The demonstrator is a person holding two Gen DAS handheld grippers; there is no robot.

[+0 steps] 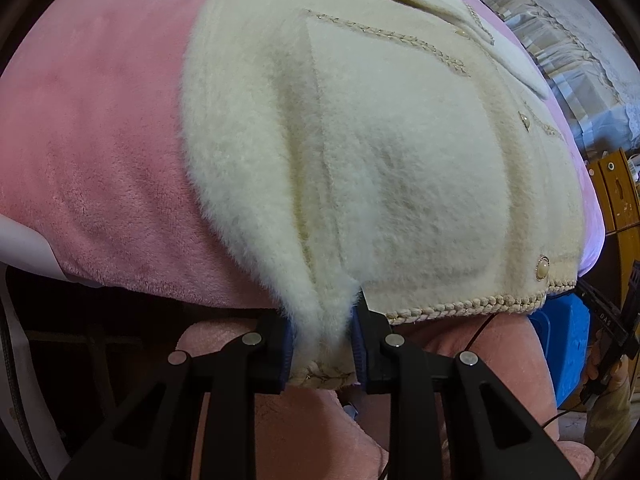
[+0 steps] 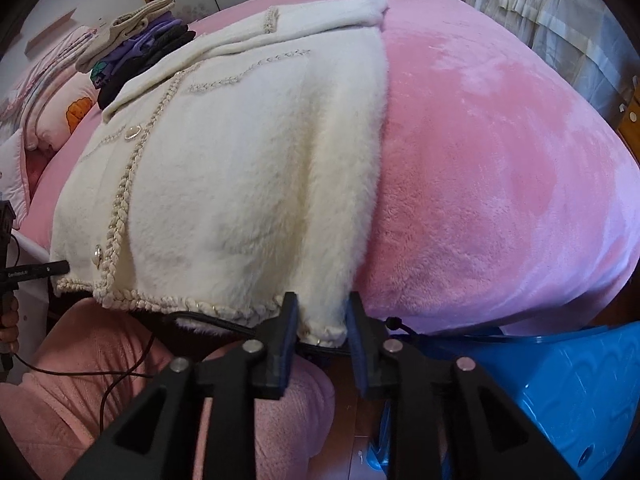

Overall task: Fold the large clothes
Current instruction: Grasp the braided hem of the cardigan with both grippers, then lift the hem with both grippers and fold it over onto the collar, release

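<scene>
pink bed (image 2: 500, 160), cream jacket (image 2: 248, 168), folded clothes stack (image 2: 140, 44)

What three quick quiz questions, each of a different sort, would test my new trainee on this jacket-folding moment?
1. True or false: the left tool grips the cream jacket at its hem.
2. What covers the bed: A pink blanket, B grey sheet, C bare mattress?
3. Name what lies beyond the jacket's collar in the right wrist view.

Key: 1 true. 2 A. 3 a pile of folded clothes.
</scene>
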